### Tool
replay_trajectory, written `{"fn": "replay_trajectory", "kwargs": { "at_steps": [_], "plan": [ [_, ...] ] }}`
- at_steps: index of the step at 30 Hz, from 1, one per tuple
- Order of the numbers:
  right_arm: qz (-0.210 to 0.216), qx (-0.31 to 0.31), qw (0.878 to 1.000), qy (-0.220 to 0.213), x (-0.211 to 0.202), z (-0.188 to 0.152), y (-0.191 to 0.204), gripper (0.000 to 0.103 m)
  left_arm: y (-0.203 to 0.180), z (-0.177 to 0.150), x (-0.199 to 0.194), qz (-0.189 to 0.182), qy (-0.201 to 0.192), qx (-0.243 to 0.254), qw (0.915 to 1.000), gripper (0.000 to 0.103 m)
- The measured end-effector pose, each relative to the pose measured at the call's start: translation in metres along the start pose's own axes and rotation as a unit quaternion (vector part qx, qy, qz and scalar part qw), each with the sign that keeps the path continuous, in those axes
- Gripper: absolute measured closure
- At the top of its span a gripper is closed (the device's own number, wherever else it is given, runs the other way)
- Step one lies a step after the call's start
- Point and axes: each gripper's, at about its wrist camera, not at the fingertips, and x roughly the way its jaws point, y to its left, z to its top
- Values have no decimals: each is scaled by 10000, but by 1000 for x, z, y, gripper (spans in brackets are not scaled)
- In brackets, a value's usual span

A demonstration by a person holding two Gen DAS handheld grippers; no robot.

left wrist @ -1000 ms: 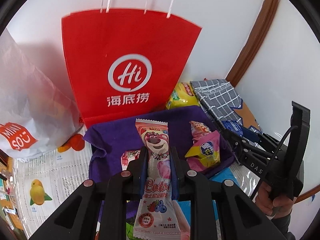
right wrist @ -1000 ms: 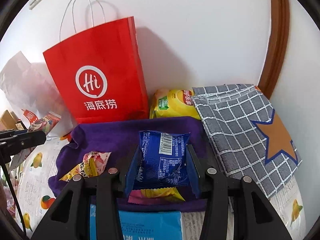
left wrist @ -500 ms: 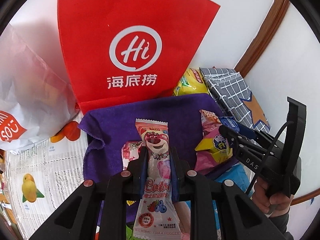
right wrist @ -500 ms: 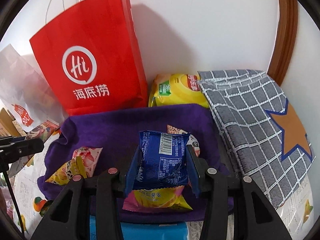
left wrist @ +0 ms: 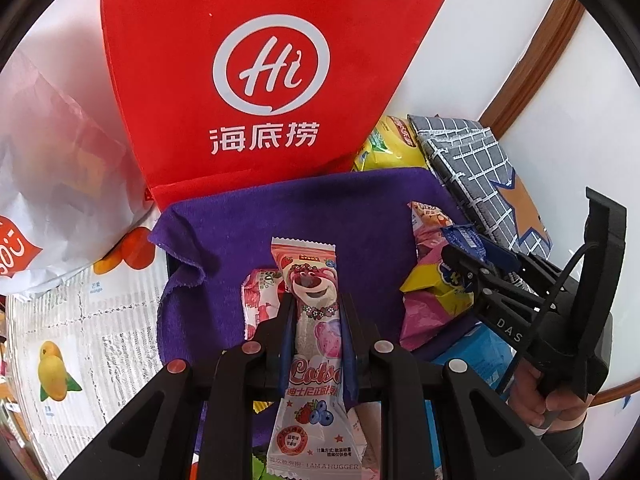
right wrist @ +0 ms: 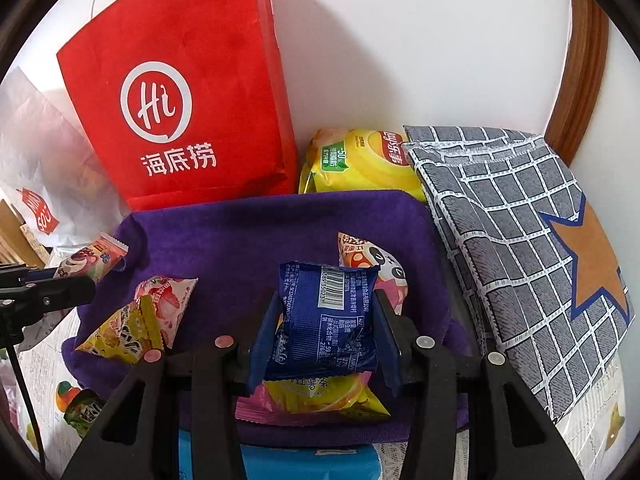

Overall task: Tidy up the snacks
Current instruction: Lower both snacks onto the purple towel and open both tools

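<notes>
**Two grippers, each clamped on a snack above the purple cloth**

Both grippers point steeply down at a purple cloth (right wrist: 248, 240) spread in front of a red paper bag (left wrist: 256, 76). The left gripper (left wrist: 317, 320) has its jaws drawn in narrow on a long pink bear-print packet (left wrist: 314, 344), which stands lengthwise between the blue pads with its top end reaching out past the fingertips over the middle of the cloth. A smaller pink packet (left wrist: 260, 300) lies on the cloth just beside the left finger.

The right gripper (right wrist: 326, 320) is closed on a blue packet (right wrist: 326, 320), barcode side up, with the pads pressing its two edges. Under it, on the near edge of the cloth, lies a yellow and pink packet (right wrist: 316, 398). Behind the blue packet a panda-print packet (right wrist: 372, 260) rests on the cloth, partly hidden. On the left part of the cloth, a yellow packet (right wrist: 120, 332) overlaps a pink and white one (right wrist: 172, 300).

Behind the cloth, a yellow chip bag (right wrist: 356, 160) leans at the wall between the red bag and a grey checked pouch (right wrist: 520, 248) with an orange star. A white plastic bag (left wrist: 52, 160) sits to the left of the red bag. Seen from the left wrist, a person's hand (left wrist: 548, 396) grips the right tool's handle at the lower right.
</notes>
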Motion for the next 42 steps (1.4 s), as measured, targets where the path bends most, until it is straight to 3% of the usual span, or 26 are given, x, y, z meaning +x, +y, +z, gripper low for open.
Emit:
{"fn": "replay_trajectory", "kwargs": {
  "at_steps": [17, 29, 36, 42],
  "plan": [
    [-69, -103, 9999, 25, 0, 1, 1, 53, -5, -3, 14, 50, 186, 41, 9998, 83],
    [-75, -132, 9999, 16, -4, 1, 2, 45, -5, -3, 16, -3, 176, 50, 9998, 81],
    [-90, -157, 9996, -229, -22, -2, 4, 34, -7, -3, 14, -45, 135, 57, 9999, 81],
    [-156, -155, 9996, -193, -26, -5, 2, 34, -10, -4, 10, -85, 70, 75, 9999, 81]
  ]
}}
